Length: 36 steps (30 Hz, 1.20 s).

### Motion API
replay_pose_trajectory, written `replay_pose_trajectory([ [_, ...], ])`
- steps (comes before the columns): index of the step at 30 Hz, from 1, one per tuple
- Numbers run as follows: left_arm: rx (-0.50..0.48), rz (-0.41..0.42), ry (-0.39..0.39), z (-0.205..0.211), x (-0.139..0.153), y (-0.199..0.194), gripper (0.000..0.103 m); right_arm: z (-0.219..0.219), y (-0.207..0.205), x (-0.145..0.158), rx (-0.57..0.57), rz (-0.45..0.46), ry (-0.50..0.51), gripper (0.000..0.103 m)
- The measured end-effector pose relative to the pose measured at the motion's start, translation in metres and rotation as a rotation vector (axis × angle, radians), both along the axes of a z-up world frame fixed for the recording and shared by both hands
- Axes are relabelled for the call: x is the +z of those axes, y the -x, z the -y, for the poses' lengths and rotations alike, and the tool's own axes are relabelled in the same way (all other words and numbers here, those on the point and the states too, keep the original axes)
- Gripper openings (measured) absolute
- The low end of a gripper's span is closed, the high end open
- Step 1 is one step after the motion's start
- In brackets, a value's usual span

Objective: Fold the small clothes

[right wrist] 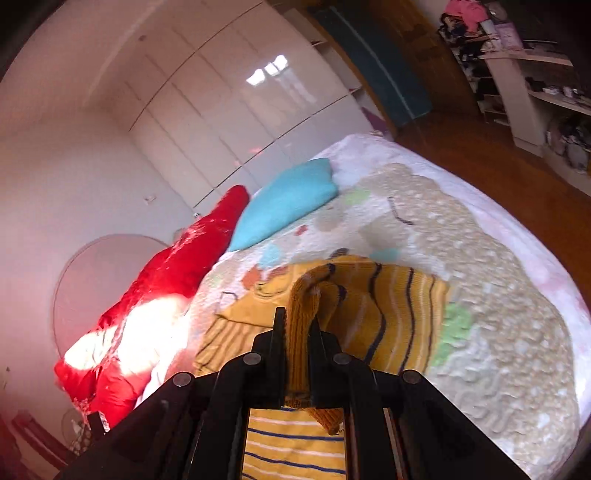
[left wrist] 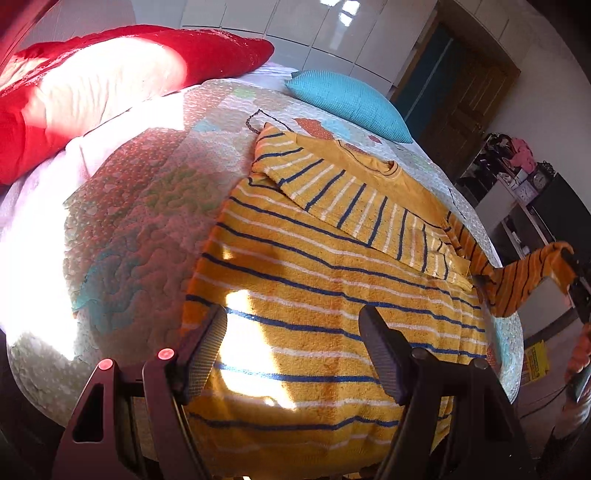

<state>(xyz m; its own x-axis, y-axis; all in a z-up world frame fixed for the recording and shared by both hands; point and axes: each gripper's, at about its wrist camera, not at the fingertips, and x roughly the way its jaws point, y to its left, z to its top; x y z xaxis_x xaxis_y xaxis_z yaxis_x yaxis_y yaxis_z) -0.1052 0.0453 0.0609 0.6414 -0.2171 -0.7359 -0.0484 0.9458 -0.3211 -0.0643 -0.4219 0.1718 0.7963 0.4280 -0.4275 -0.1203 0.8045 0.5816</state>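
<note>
At the far left a red pillow [left wrist: 110, 85] lies along the head of the bed, part of it washed out by sun. Next to it the quilt [left wrist: 140, 206] covers the bed, with a bright patch of sun at its left edge. My left tool [left wrist: 295, 328] hangs over the near hem of the sweater [left wrist: 314, 280], its jaws spread wide; neither pad presses on the cloth as far as I can see, and the striped knit shows in the gap between them.

The sweater is yellow with blue and white stripes and lies flat on the quilt, neck toward the far side. One sleeve [left wrist: 351, 199] is folded slantwise across the chest. Beyond the neck a blue cushion [left wrist: 351, 103] rests on the bed, with white wardrobe doors [left wrist: 314, 33] behind it.

Further right, the other sleeve [left wrist: 524, 280] is lifted off the bed past the sweater's right edge. My right tool [right wrist: 297, 328] has it: the jaws are pressed together on the ribbed cuff [right wrist: 299, 354], which runs up between the fingers, while the rest of the sleeve droops in a loop back down to the body. In the left view that tool shows only as a dark shape at the right edge, so I cannot tell its jaws from there.

At the far right stand a wooden door [left wrist: 469, 107] and cluttered shelves [left wrist: 517, 184].
</note>
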Motion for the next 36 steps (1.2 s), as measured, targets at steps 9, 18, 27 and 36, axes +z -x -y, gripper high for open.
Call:
replay_pose_trajectory([
  [9, 0.09, 0.037, -0.012, -0.054, -0.007, 0.024, 0.073, -0.255, -0.132, -0.014, 0.4, -0.112, 0.173, 0.009],
  [18, 0.13, 0.021, 0.014, -0.087, -0.023, 0.035, 0.073, -0.392, -0.21, -0.119, 0.505, -0.321, 0.371, 0.013],
  [27, 0.133, -0.003, 0.026, -0.091, -0.03, 0.035, 0.073, -0.415, -0.219, -0.136, 0.565, -0.367, 0.275, 0.054],
  [36, 0.102, -0.008, -0.003, -0.075, -0.026, 0.031, 0.073, -0.314, -0.155, -0.085, 0.573, -0.274, 0.268, 0.064],
])
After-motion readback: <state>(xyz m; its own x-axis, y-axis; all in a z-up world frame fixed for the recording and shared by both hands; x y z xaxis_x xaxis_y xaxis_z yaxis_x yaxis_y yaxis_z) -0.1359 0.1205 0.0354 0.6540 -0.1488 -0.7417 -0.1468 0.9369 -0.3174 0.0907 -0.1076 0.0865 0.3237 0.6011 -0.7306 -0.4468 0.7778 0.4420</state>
